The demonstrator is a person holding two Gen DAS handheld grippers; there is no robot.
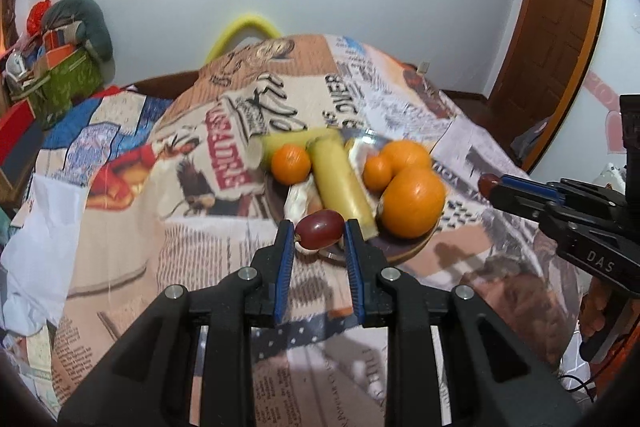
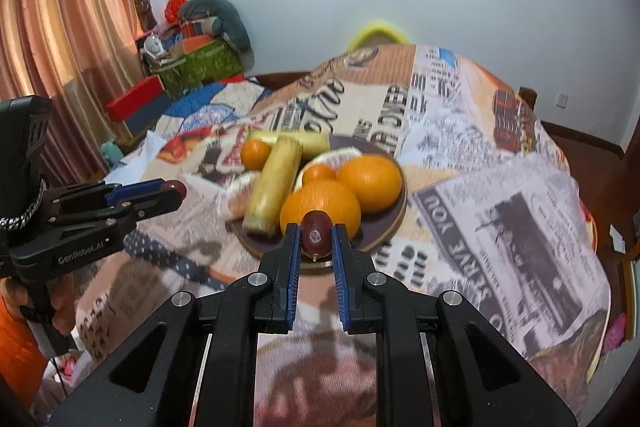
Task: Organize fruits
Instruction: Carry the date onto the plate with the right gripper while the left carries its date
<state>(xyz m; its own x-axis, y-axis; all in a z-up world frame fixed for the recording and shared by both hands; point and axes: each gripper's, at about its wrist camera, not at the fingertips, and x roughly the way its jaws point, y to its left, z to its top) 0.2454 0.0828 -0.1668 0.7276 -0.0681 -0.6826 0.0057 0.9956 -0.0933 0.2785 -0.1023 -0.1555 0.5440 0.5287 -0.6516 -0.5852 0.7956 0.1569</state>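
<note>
Dark round plate [image 2: 390, 227] carries oranges [image 2: 370, 181] and yellow sticks [image 2: 272, 183]; left tongs [image 1: 319, 233] and right tongs [image 2: 315, 237] each clench a red grape [image 1: 319, 229].

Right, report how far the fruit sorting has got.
Done: nothing visibly sorted yet. In hand: the left gripper pinches one red grape, the right gripper another grape. Left: oranges, tangerines and yellow-green stalks piled on the dark plate.

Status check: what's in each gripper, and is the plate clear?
Left gripper shut on red grape. Right gripper shut on second grape. Plate crowded: oranges, cane pieces.
</note>
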